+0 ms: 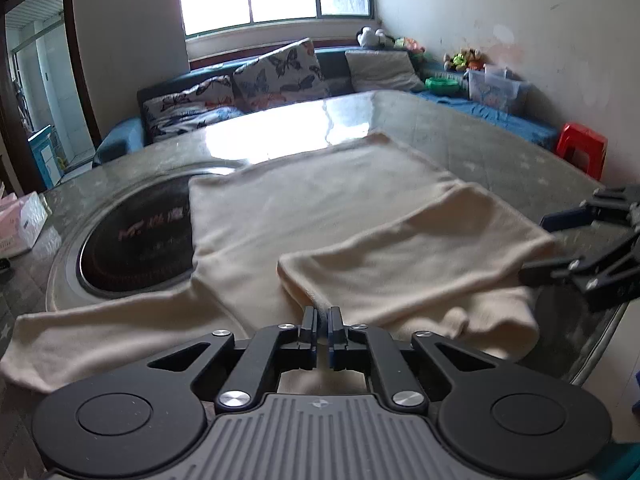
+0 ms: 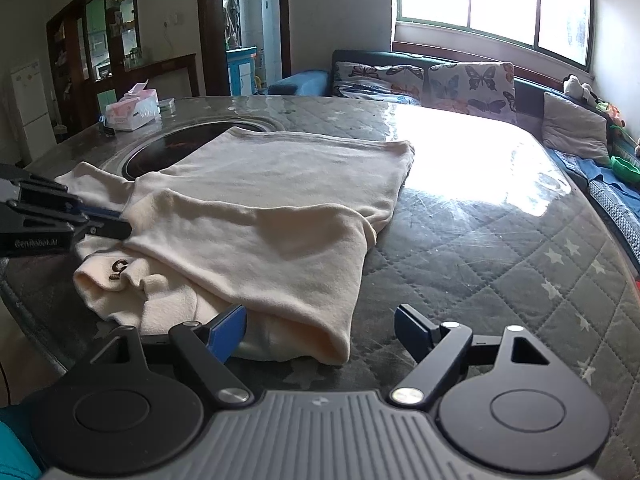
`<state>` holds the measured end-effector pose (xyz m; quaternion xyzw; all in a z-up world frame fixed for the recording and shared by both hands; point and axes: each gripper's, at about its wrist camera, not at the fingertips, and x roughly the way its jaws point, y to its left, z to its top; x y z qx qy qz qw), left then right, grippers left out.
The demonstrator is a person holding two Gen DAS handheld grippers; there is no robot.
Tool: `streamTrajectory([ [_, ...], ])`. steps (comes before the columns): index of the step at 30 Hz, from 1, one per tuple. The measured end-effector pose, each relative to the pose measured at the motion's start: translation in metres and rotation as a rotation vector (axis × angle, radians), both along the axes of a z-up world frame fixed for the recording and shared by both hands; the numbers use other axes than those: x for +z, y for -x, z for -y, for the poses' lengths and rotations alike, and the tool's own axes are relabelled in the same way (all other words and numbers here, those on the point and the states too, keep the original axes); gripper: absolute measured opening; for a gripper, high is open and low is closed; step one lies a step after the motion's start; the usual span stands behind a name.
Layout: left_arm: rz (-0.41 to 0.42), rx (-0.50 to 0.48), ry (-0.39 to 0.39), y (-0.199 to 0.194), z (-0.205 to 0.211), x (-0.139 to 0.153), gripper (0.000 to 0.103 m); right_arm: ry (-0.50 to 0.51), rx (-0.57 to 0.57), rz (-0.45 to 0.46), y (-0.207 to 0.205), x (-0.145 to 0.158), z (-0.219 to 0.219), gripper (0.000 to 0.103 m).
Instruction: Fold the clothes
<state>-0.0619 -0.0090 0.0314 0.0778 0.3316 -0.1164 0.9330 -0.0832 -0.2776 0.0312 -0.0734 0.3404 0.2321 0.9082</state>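
Left gripper (image 1: 322, 316), bottom centre, clamps the shirt (image 1: 320, 216) edge; right gripper (image 2: 320, 328) is spread wide at the shirt's near fold on the table (image 2: 500, 248).

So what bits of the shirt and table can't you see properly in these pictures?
- Left wrist view: the spot where the left hand-held gripper pinches the cream shirt is hidden by its own fingers.
- Right wrist view: the shirt's near edge is hidden behind the open right hand-held gripper.
- Right wrist view: the dark mark on the shirt is too small to read.
- Both views: window glare washes out part of the table.
- Left wrist view: the cooktop lettering is blurred and partly covered by the shirt.
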Motion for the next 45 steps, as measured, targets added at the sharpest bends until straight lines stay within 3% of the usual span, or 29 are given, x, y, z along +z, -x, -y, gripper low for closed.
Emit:
streamTrajectory([
  [6, 0.090, -0.020, 0.065, -0.012, 0.007, 0.040, 0.004, 0.004, 0.007, 0.011, -0.001, 0.000, -0.004, 0.083],
  [14, 0.225, -0.127, 0.103, -0.031, 0.040, 0.099, 0.004, 0.029, 0.001, 0.055, -0.002, 0.002, -0.012, 0.084],
  [24, 0.317, -0.170, 0.149, -0.035, 0.049, 0.134, 0.004, 0.060, -0.057, 0.103, -0.004, 0.006, -0.008, 0.085],
  [31, 0.254, -0.098, 0.143, -0.035, 0.019, 0.111, 0.004, 0.115, -0.114, 0.100, -0.001, 0.000, 0.009, 0.087],
  [40, 0.041, 0.004, 0.090, -0.026, -0.027, 0.033, 0.005, 0.145, -0.085, 0.079, 0.003, -0.001, 0.018, 0.088],
  [45, -0.028, 0.043, 0.038, -0.015, -0.044, 0.001, 0.008, 0.149, -0.038, 0.047, 0.007, 0.005, 0.025, 0.088],
])
